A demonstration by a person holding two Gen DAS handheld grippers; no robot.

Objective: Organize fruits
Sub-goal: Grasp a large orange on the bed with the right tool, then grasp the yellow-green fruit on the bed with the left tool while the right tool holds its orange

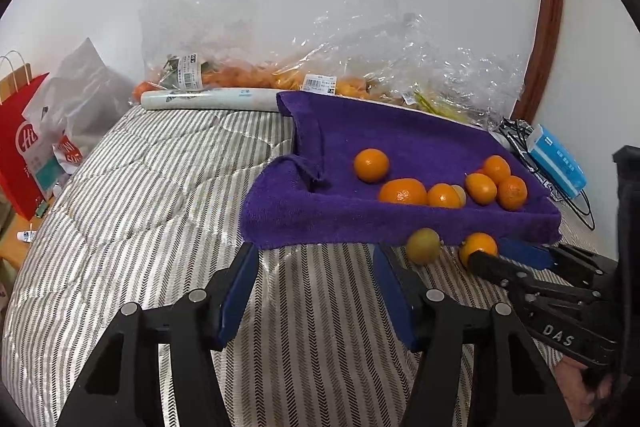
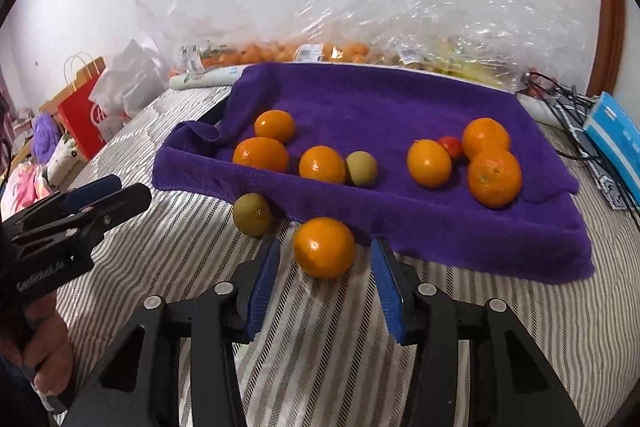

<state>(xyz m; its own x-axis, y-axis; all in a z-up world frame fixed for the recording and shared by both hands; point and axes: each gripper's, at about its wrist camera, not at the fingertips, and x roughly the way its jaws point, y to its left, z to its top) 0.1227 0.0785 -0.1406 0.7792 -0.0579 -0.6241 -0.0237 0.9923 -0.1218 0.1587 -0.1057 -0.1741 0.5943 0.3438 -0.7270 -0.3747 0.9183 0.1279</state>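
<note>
Round glossy orange (image 2: 324, 247) btwn blue pads (image 2: 264, 283)

The bedspread (image 2: 340, 347) carries grey and white stripes in a herringbone weave. A deep purple towel (image 2: 380, 99) lines the tray. On it lie 6 bright orange citrus fruits (image 2: 495, 177), 1 dull olive-green fruit (image 2: 361, 168) and 1 small red fruit (image 2: 451, 145). In front of the towel sit another olive-green fruit (image 2: 252, 213) and an orange one (image 2: 324, 247). Both grippers, left (image 1: 316, 255) and right (image 2: 325, 251), are black with blue pads. The paper bag (image 1: 18, 131) is red with white lettering, the box (image 1: 558, 159) light blue, the wall white.
</note>
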